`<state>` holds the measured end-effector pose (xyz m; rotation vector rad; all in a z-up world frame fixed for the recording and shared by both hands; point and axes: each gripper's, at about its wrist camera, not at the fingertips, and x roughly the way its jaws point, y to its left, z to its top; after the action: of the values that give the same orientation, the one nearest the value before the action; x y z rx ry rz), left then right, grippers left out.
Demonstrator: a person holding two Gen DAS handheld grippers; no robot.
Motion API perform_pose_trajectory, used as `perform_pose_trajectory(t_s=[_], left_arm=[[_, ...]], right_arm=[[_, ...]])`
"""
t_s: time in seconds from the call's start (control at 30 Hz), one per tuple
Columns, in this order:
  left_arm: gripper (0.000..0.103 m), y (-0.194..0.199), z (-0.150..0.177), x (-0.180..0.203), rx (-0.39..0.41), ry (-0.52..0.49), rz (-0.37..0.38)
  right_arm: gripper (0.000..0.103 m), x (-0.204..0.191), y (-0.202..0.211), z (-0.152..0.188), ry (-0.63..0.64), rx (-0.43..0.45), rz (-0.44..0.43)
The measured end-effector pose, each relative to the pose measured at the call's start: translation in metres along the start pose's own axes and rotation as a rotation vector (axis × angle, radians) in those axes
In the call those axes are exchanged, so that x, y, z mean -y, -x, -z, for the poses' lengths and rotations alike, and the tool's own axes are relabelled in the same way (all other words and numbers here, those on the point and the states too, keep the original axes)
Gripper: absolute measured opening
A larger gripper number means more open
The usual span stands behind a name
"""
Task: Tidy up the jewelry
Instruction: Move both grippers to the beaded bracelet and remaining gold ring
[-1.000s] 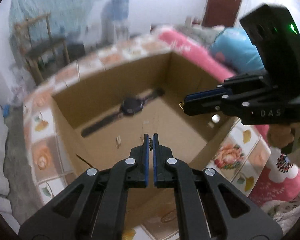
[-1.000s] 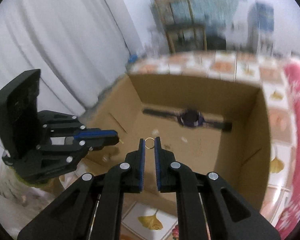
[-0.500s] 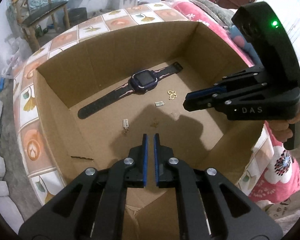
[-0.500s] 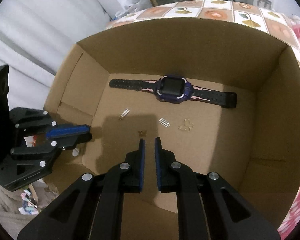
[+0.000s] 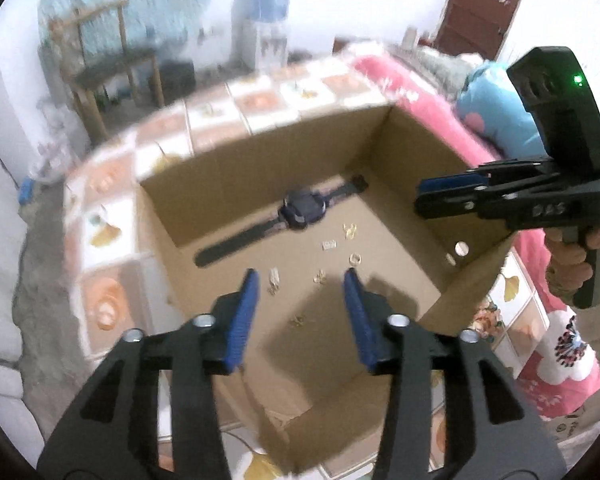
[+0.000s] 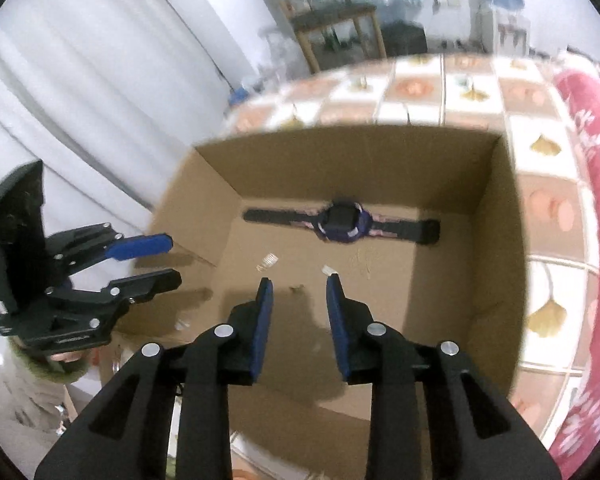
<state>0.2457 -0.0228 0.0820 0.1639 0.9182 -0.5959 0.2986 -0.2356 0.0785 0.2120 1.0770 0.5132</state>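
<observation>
Left wrist view looks down into an open cardboard box (image 5: 260,176) that sits on a patterned tiled cloth (image 5: 112,216). At the bottom of the picture the left gripper (image 5: 302,280) has its blue pads spread well apart with nothing between them; its jaws have just been opening. On the box floor a dark watch (image 5: 300,212) lies flat along the far wall, at about 12 o'clock from the gripper. Nearer, small gold and silver jewelry pieces (image 5: 332,256) are scattered loose on the cardboard, a gold ring (image 5: 355,259) among them at about 1 o'clock. At 3 o'clock in this view a hand (image 5: 572,256) holds the right gripper (image 5: 424,196) over the box's right edge.

From the right wrist, the right gripper (image 6: 298,286) hangs over the near part of the box (image 6: 340,160), jaws parted and empty, having just been opening. The watch (image 6: 342,220) is at 12 o'clock by the far wall, and blurred small pieces (image 6: 268,260) lie between it and the fingertips. At 9 o'clock the left gripper (image 6: 170,260) shows side-on beyond the box's left wall, its fingers clearly apart
</observation>
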Motion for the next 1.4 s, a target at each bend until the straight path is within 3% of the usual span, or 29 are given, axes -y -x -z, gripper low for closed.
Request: perform_pose_trajectory(t_s=[0.07, 0.17, 0.27, 0.57, 0.8, 0.9, 1.07, 1.4], left_arm=[[0.059, 0.020, 0.009, 0.005, 0.065, -0.008, 0.001], [0.067, 0.046, 0.030, 0.014, 0.141, -0.008, 0.033], [0.071, 0.062, 0.059, 0.028, 0.176, -0.024, 0.065], [0.073, 0.036, 0.117, 0.067, 0.120, -0.023, 0.192], [0.072, -0.013, 0.135, 0.119, 0.082, -0.163, 0.134], [0.061, -0.036, 0.137, 0.139, 0.067, -0.207, 0.131], [0.043, -0.061, 0.134, 0.155, 0.042, -0.258, 0.110], [0.021, -0.084, 0.131, 0.157, -0.027, -0.258, 0.116]], right_arm=[[0.036, -0.007, 0.027, 0.012, 0.018, 0.077, -0.011], [0.037, -0.012, 0.060, 0.038, 0.027, 0.163, -0.043], [0.037, -0.013, 0.074, 0.066, -0.004, 0.189, -0.066], [0.037, -0.009, 0.031, 0.145, -0.122, 0.075, -0.014], [0.030, 0.000, 0.007, 0.180, -0.192, -0.002, 0.076], [0.029, 0.003, 0.006, 0.184, -0.179, -0.004, 0.132], [0.028, 0.011, 0.012, 0.185, -0.178, 0.021, 0.152], [0.028, 0.031, 0.017, 0.188, -0.209, 0.049, 0.143]])
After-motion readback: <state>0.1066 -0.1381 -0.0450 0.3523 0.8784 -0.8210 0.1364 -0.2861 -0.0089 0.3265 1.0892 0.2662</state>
